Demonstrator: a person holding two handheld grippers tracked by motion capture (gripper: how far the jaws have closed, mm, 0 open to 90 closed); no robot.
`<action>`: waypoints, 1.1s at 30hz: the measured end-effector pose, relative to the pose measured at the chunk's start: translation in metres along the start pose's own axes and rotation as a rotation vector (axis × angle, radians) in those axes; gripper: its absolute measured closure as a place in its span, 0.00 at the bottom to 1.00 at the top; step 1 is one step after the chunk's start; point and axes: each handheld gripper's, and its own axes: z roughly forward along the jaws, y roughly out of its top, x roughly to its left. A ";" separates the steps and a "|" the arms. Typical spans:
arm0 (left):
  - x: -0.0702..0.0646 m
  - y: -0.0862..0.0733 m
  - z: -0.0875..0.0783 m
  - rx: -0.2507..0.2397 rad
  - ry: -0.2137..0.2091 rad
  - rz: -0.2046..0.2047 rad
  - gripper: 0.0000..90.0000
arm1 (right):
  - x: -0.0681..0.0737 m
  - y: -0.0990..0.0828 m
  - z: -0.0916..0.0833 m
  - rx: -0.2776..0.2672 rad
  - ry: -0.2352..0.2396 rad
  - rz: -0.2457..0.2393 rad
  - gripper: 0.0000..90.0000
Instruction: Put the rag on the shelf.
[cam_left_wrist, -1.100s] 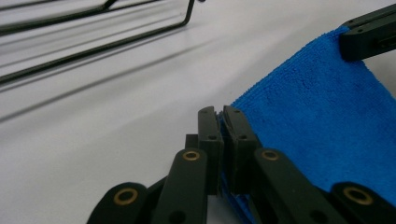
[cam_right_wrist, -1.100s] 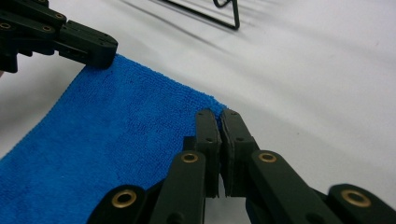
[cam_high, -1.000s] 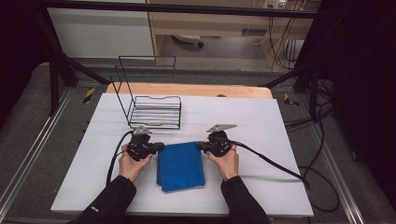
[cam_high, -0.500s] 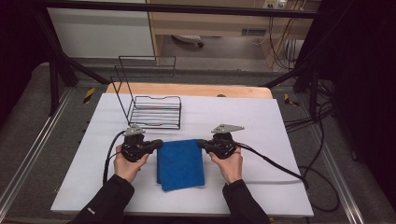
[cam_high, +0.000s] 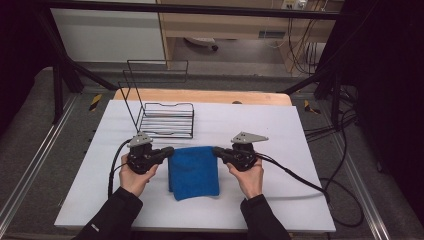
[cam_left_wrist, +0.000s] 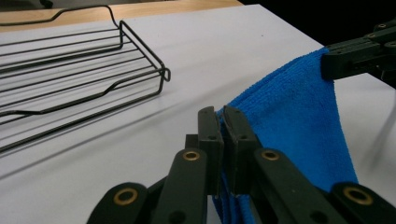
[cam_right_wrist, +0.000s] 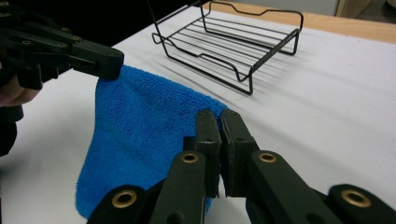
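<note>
one folded blue terry cloth (cam_high: 194, 171) lies on the counter (cam_high: 260, 125). one black wire rack (cam_high: 165, 120) stands on it too, with a flat ribbed base and an upright wire frame at its back. two black claws are at the cloth, the left claw (cam_high: 169, 150) and the right claw (cam_high: 217, 151). two hands are there, one on each claw. one white counter carries it all.

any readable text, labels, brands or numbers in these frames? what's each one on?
No text can be read here.
Blue cloth, wire rack, white table: no print.
Left gripper and right gripper: no markings seen.
Pale label on the far cabinet: too small and blurred to read.
</note>
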 end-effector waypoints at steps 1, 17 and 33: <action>-0.001 0.001 -0.001 -0.003 0.003 0.004 0.96 | 0.001 0.002 -0.002 -0.006 -0.004 -0.007 0.97; -0.006 0.012 -0.018 -0.074 0.007 0.018 0.96 | 0.015 0.019 -0.015 -0.077 -0.006 -0.061 0.97; -0.009 0.024 -0.040 -0.171 0.020 0.026 0.96 | 0.030 0.040 -0.026 -0.156 0.002 -0.113 0.97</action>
